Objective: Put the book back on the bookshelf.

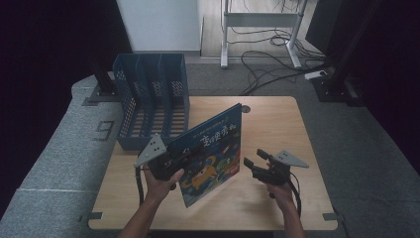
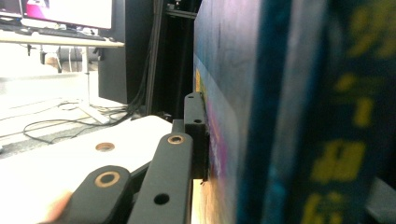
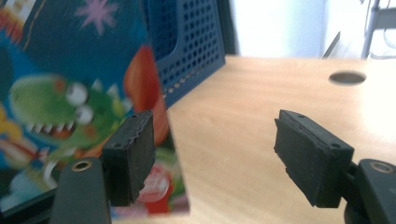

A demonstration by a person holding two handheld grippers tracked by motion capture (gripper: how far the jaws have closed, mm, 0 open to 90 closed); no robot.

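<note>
On the table [image 1: 277, 124], left of middle, my book [image 1: 213, 148] stands tilted before the blue rack [image 1: 148, 94]. My left tongs [image 1: 171, 163] pinch its edge; my right tongs [image 1: 256, 161] are spread, just beside it.

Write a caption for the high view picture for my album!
Left tongs hold a dinosaur book upright on the table beside a blue file rack.
</note>
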